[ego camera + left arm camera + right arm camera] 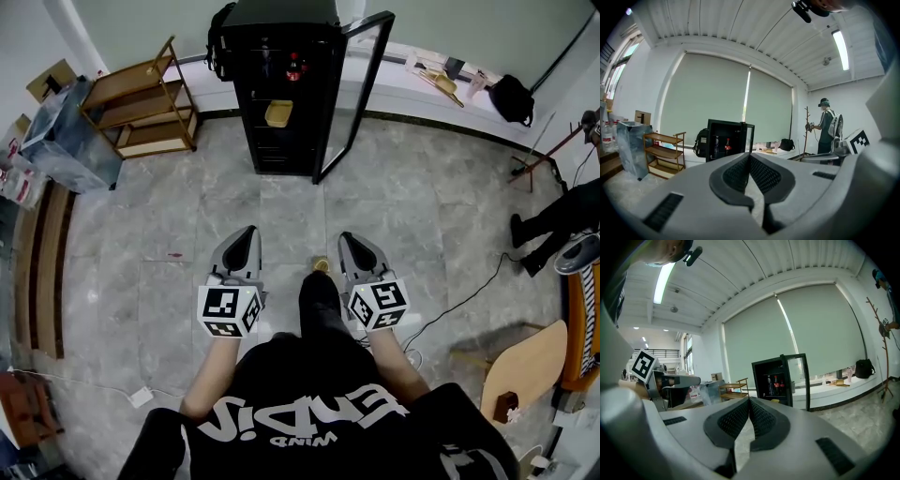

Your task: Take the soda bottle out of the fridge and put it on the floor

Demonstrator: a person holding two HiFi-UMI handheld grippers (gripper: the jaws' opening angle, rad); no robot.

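Observation:
The black fridge (pixel 281 94) stands at the far wall with its glass door (pixel 352 94) swung open to the right. Inside on an upper shelf is the soda bottle (pixel 294 67), dark with a red cap and label; it also shows in the left gripper view (pixel 727 145) and the right gripper view (pixel 776 383) beside other bottles. My left gripper (pixel 247 234) and right gripper (pixel 347 240) are held side by side over the floor, well short of the fridge, pointing at it. Both are shut with nothing between the jaws (pixel 750 157) (pixel 749 401).
A wooden shelf rack (pixel 141 103) stands left of the fridge, with a grey bin (pixel 61 131) beside it. A black bag (pixel 511 98) lies on the ledge at the right. A person's legs (pixel 558 220), a cable and a wooden board (pixel 525 370) are at the right. A yellow item (pixel 278 112) sits lower in the fridge.

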